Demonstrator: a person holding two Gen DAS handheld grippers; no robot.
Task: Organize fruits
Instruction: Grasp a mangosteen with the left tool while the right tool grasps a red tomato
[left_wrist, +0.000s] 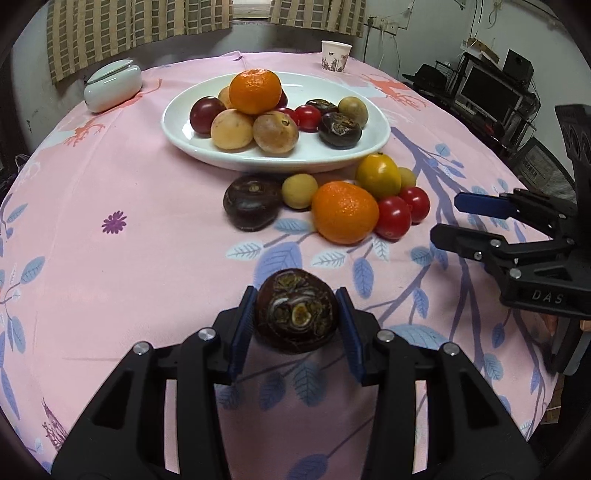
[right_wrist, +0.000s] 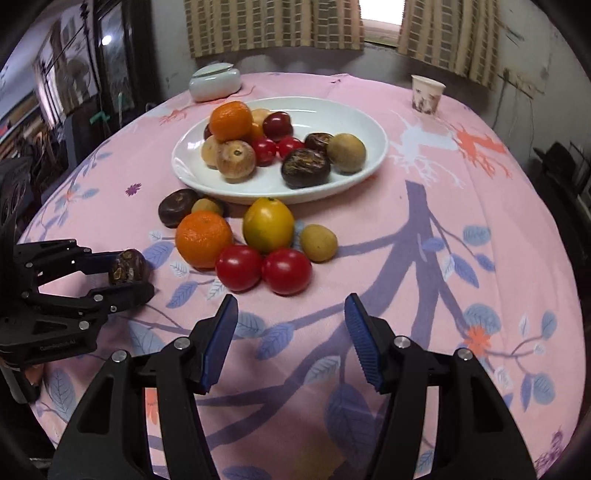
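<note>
— Gripping anything yet?

— Yes: the left gripper (left_wrist: 295, 317) has its blue pads clenched on a dark brown fruit (left_wrist: 296, 311), held just above the pink tablecloth (left_wrist: 110, 266) toward its near edge. The right gripper (right_wrist: 290, 341) is spread wide and holds nothing.

— How will it handle?

— Small, light and hard-shelled, I'd judge (rounded, so it could roll between the pads) — best held across its widest part, as now.

— And the rest?

— A white plate (left_wrist: 369, 142) sits toward the far edge, already piled; loose fruit, including an orange (left_wrist: 345, 212) and two tomatoes (right_wrist: 264, 271), lies beside its near rim.

— Any difference between views?

— The right wrist view shows the held fruit side-on, clear of the cloth — the left view can't confirm that.
</note>
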